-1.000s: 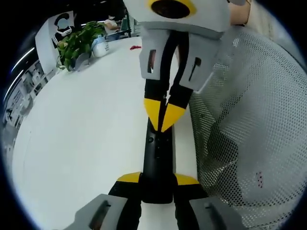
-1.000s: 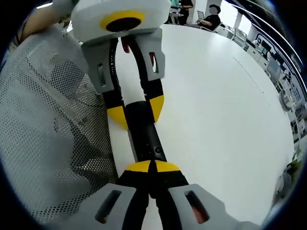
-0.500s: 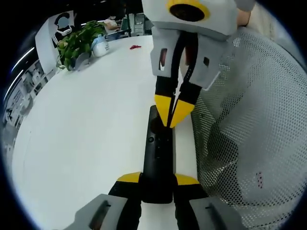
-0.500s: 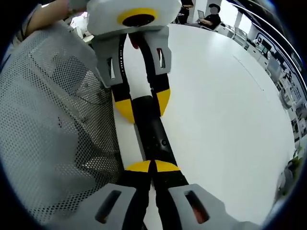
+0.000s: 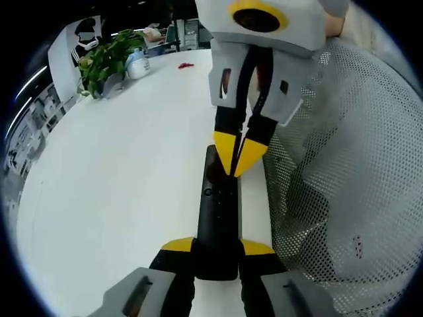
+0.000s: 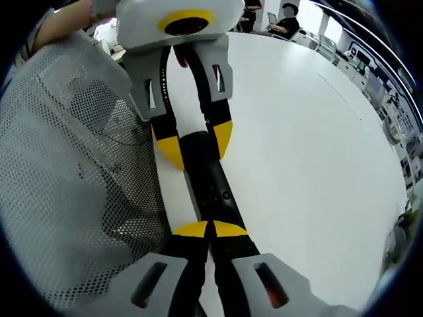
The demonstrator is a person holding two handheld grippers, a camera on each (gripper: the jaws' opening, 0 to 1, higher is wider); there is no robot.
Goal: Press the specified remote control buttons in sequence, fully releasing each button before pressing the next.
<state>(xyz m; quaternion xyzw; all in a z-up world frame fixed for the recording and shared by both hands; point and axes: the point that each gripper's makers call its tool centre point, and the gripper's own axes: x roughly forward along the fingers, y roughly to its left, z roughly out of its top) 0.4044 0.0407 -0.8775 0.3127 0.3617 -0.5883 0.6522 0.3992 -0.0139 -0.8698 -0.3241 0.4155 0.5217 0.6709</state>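
Currently: your left gripper clamps the remote; closed right gripper touches mid-press; release fully next.

- Grey-bodied left gripper with black jaws tipped in yellow
- Matching grey, black and yellow right gripper
- White perforated mesh garment on the person

Left gripper clamps near end of black remote on white table. Right gripper, tips together, touches remote's far end. Mesh fabric just beside remote. Potted plant well beyond remote.
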